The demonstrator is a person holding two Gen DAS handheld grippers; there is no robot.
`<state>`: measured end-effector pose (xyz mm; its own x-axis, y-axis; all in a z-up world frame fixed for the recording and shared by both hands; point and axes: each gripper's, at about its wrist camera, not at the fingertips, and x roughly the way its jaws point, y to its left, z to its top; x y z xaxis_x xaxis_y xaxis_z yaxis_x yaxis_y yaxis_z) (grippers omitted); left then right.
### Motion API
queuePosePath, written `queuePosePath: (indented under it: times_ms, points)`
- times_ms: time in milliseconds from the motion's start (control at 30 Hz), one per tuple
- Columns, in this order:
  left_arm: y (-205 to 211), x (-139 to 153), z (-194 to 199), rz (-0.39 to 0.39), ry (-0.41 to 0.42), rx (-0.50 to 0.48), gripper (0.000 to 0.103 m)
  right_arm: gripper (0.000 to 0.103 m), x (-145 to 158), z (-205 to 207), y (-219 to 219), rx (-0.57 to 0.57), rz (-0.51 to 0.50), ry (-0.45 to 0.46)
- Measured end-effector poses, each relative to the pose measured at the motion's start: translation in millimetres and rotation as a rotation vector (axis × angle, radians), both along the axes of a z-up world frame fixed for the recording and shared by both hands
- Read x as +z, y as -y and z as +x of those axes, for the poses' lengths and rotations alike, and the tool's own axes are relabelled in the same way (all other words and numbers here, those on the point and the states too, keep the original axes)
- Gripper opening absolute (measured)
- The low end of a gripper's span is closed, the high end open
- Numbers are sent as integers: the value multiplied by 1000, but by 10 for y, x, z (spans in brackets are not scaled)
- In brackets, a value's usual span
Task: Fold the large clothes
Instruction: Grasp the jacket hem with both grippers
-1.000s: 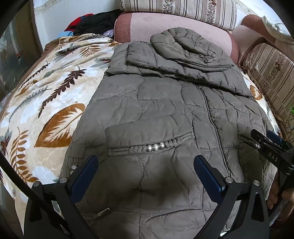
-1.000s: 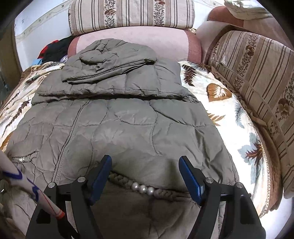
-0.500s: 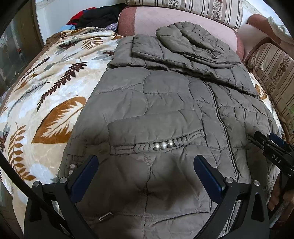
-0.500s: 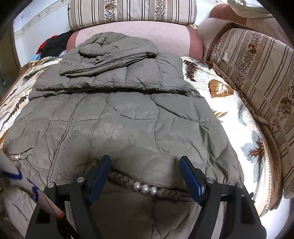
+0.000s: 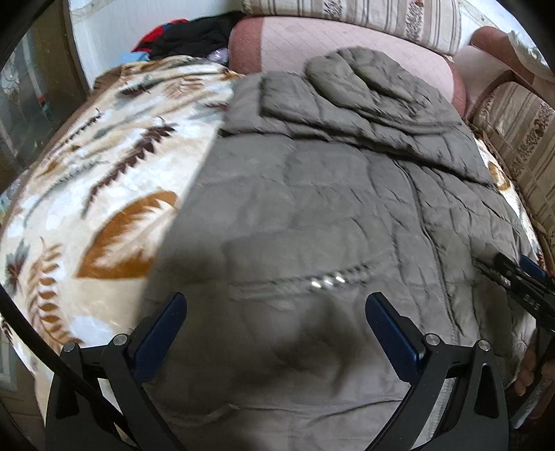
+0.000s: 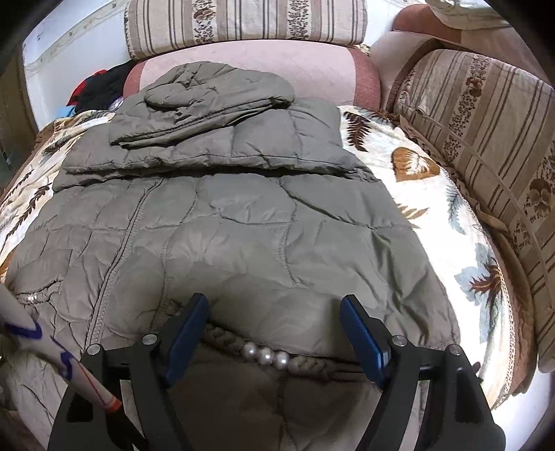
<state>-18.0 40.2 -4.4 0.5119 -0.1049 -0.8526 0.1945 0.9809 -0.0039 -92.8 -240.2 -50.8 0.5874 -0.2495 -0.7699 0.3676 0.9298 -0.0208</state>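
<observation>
Below, quilted coat (image 6: 242, 222) flat under both grippers' (image 5: 275, 314) (image 6: 274, 315) wide-apart, empty jaws.

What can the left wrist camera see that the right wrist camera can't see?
Only the left wrist view shows the other gripper's black tip, the right gripper, at its right edge. Only the right wrist view shows a white tube with blue marks at its left edge. Both show the grey quilted coat on the leaf-print blanket, its pearl trim, the striped cushions, and open jaws.
</observation>
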Motion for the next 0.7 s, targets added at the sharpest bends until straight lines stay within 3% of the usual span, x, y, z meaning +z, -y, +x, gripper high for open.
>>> queuePosePath:
  times_ms: [167, 367, 533, 700]
  points:
    - [-603, 227, 204, -9, 59, 121, 103, 83, 164, -171, 277, -45, 24, 35]
    - [-1212, 137, 701, -141, -55, 140, 103, 87, 283, -347, 1004, -152, 149, 50]
    - [-1195, -131, 974, -300, -171, 67, 103, 87, 54, -349, 1428, -193, 290, 22]
    - [-993, -415, 1228, -415, -277, -13, 103, 87, -273, -357, 1730, -185, 573, 74]
